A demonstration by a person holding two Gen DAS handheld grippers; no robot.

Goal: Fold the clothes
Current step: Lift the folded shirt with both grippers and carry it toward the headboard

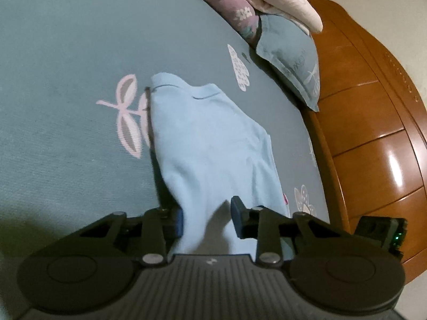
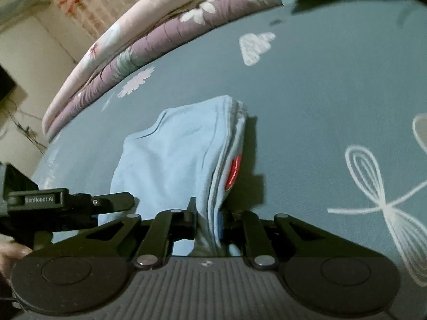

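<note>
1. Right gripper (image 2: 208, 221): jaws pinched on the layered near edge of the light blue shirt (image 2: 181, 154), probably to carry the fold over.
2. Left gripper (image 1: 206, 214): jaws part closed around the same shirt (image 1: 210, 133); whether the pads press it I cannot tell.
3. Shirt: near hem raised, collar end lying on the teal bed sheet (image 1: 66, 53), toward the headboard (image 1: 373, 133) edge.
4. Containers: none visible. Pillow (image 1: 291, 61) and folded quilts (image 2: 120, 53) at the bed's far edge.
</note>
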